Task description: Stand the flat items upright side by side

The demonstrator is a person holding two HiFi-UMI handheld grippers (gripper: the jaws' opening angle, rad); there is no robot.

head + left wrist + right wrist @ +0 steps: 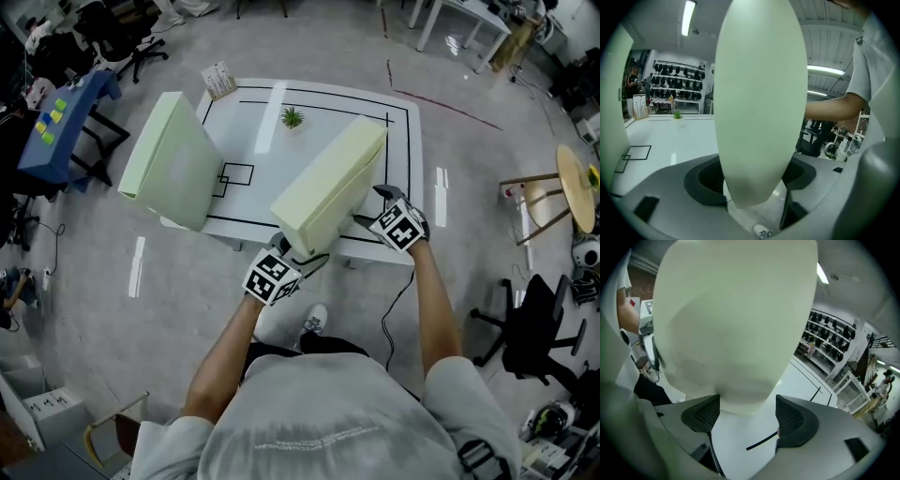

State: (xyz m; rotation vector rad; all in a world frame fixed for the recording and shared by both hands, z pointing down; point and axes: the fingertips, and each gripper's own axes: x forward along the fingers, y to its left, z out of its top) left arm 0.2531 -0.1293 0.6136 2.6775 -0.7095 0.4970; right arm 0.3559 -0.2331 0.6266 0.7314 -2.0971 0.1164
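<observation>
Left claw [298, 255]: clamped on the low corner of the near foam slab [328, 183], pads snug on both faces
Right claw [373, 208]: jaws apart, slab edge just ahead, not pinched
Near slab: tilted up over the bench [309, 103] front edge
Other slab [173, 159]: up on edge at the bench's left side, well apart

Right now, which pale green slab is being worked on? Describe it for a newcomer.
On the white table with black lines, find the near edge, closest to the person. The pale green slab there leans tilted, with the left gripper and right gripper at its near end; the other slab stands untouched at the table's left edge.
</observation>
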